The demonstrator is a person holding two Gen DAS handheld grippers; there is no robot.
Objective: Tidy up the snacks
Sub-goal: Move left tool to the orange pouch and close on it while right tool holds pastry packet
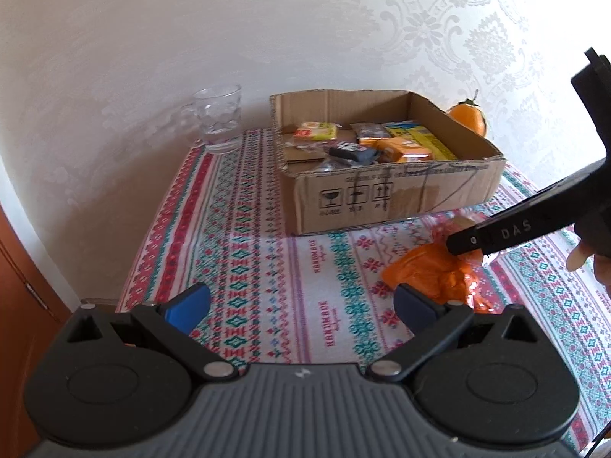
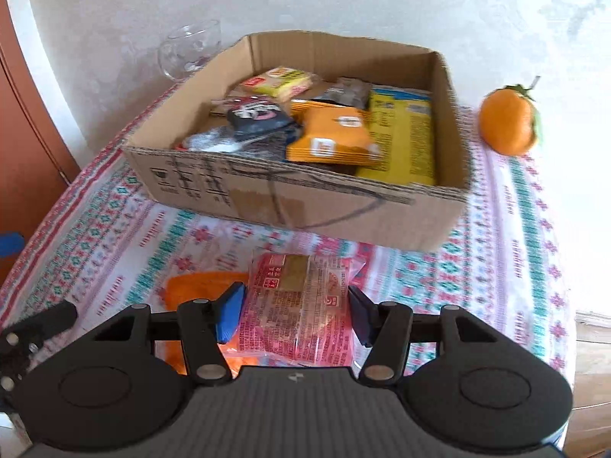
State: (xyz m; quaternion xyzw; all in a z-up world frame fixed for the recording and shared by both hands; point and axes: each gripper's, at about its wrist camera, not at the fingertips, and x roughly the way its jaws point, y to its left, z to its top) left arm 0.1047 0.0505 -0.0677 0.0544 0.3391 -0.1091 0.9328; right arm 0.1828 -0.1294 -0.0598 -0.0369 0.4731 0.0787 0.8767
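Pale embossed wallpaper backs a table covered with a patterned tablecloth (image 1: 267, 229) in red, teal and white bands. At the far left, near the wall, stands a clear glass mug (image 1: 217, 118). Just to its right sits an open cardboard box (image 2: 305, 198) already holding several snacks: a yellow packet at the back, a dark packet with white print, orange packets in the middle and a flat yellow package along the right wall. On the cloth in front of the box lies an orange wrapper (image 1: 431, 278). The left gripper (image 1: 301, 309) hovers low over the cloth with its blue pads (image 1: 187, 307) spread wide and nothing between them. The right gripper (image 2: 296, 315) is clamped on a red-and-pink snack packet (image 2: 298, 305), one pad pressing each side of it, just short of the box's front wall. Beyond the box to the right, an orange fruit (image 2: 508, 122) with a green leaf rests on the cloth.
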